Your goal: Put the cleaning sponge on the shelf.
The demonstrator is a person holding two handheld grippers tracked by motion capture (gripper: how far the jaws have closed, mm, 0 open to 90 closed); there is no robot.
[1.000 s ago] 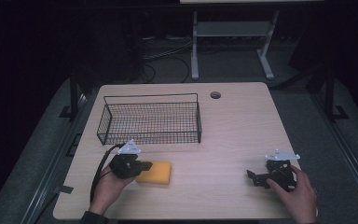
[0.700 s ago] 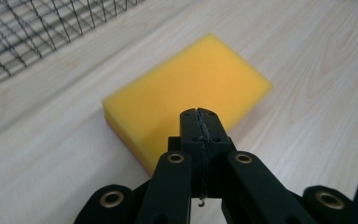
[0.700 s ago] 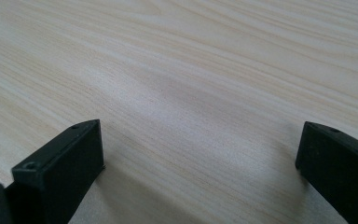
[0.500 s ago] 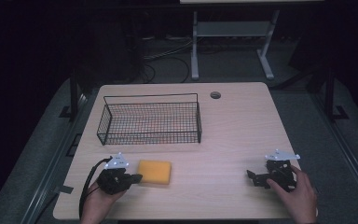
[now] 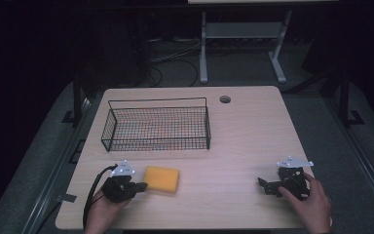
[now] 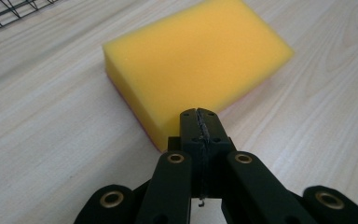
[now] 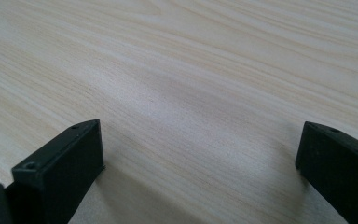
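Observation:
A yellow sponge (image 5: 162,179) lies flat on the wooden table (image 5: 233,141), in front of the wire basket. My left gripper (image 5: 141,185) rests just left of it, jaws shut with nothing between them. In the left gripper view the closed tips (image 6: 200,122) sit right at the sponge's (image 6: 196,60) near corner, which shows a pink underside. My right gripper (image 5: 262,184) lies low at the table's front right, held by a hand. In the right gripper view its jaws stand wide apart over bare wood, and the gripper (image 7: 200,154) holds nothing.
A black wire basket (image 5: 157,125) stands at the back left of the table, with nothing in it. A round cable hole (image 5: 225,99) sits near the far edge. Beyond the table are a white frame's legs (image 5: 203,53) and cables on the dark floor.
My left gripper has drawn back off the sponge toward the front left and come down beside it. The right gripper has stayed put.

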